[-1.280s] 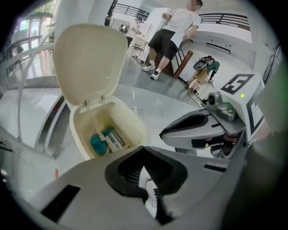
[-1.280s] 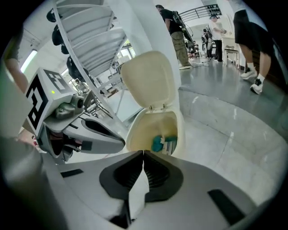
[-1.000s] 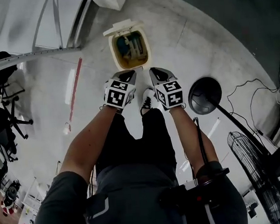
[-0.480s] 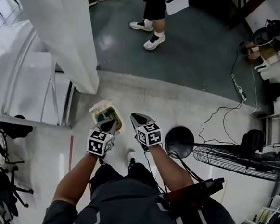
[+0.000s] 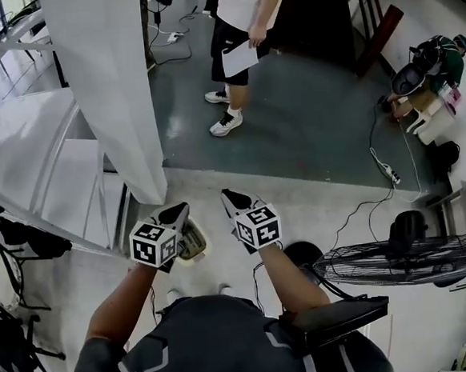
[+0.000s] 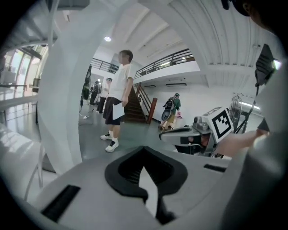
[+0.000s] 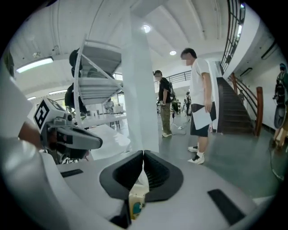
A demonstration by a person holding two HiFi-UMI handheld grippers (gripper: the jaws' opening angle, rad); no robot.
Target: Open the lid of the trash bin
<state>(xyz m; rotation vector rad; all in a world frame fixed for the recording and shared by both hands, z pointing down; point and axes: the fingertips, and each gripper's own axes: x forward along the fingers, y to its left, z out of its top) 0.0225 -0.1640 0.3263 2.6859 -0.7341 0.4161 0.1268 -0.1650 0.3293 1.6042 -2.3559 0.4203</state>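
The beige trash bin (image 5: 194, 242) stands on the floor below my hands, half hidden behind the left gripper (image 5: 179, 212). In the right gripper view a slice of the bin (image 7: 136, 205) shows low between the jaws, with its mouth uncovered and something blue inside. I cannot see its lid. Both grippers are held up at chest height, side by side, pointing forward and touching nothing. The left gripper (image 6: 143, 150) has its jaws shut together with nothing in them. The right gripper (image 5: 228, 196) (image 7: 143, 153) is shut and empty too.
A white pillar (image 5: 113, 86) rises just ahead on the left. A person holding paper (image 5: 241, 28) stands on the dark floor beyond. A floor fan (image 5: 407, 260) and its round base (image 5: 303, 254) sit close on the right, with a cable and power strip (image 5: 384, 169) behind.
The head view has swung up from the floor to the room ahead. The bin has slid from the picture's centre to under the left gripper. Both grippers stay shut and side by side.
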